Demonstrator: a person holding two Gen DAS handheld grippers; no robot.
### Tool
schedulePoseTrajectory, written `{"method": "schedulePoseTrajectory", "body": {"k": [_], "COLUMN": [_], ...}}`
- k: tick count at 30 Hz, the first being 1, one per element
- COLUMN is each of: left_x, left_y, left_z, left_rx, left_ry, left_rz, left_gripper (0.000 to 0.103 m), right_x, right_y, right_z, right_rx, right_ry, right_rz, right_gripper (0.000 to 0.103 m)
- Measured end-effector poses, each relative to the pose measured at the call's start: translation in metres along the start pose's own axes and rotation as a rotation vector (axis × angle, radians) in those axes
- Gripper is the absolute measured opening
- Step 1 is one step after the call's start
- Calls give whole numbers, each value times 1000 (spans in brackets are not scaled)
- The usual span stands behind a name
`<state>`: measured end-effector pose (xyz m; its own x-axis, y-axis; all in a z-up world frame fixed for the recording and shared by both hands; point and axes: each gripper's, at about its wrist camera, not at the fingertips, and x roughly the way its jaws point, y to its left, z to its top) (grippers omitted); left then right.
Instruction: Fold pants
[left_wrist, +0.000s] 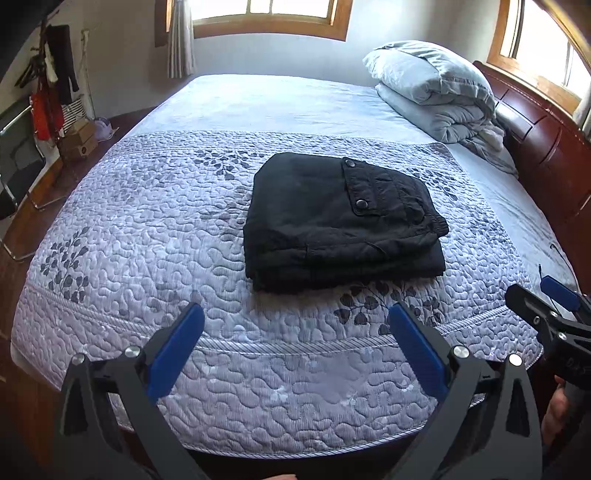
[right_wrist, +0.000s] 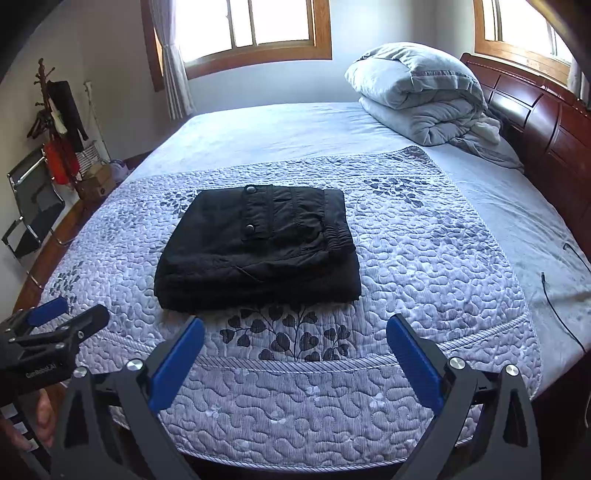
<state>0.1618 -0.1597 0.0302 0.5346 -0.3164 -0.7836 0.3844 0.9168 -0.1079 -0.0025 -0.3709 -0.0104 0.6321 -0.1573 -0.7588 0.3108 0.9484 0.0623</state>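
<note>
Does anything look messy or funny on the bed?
Not much. The pants sit folded on the quilt. Only the blanket pile by the headboard looks rumpled, with loose cloth trailing out.

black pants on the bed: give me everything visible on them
The black pants lie folded into a compact, roughly rectangular stack of several layers on the quilted bedspread, near its middle. The fabric looks like matte, slightly wrinkled woven cloth. A flap pocket with two round snaps faces up, and a gathered elastic edge shows at the right side. Only the bedspread touches them; both grippers are open and held back, clear of them.
</note>
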Motion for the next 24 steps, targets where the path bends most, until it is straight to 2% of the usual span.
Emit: {"method": "schedulePoseTrajectory", "body": {"k": [24], "left_x": [9], "left_y": [-4], "left_z": [-1], "left_rx": [1], "left_ry": [24], "left_rz": [-12], "left_gripper": [100], "right_x": [10], "right_y": [1], "right_z": [-4], "right_rx": [8], "right_ry": [18], "right_rz": [-2], "right_gripper": [99]}}
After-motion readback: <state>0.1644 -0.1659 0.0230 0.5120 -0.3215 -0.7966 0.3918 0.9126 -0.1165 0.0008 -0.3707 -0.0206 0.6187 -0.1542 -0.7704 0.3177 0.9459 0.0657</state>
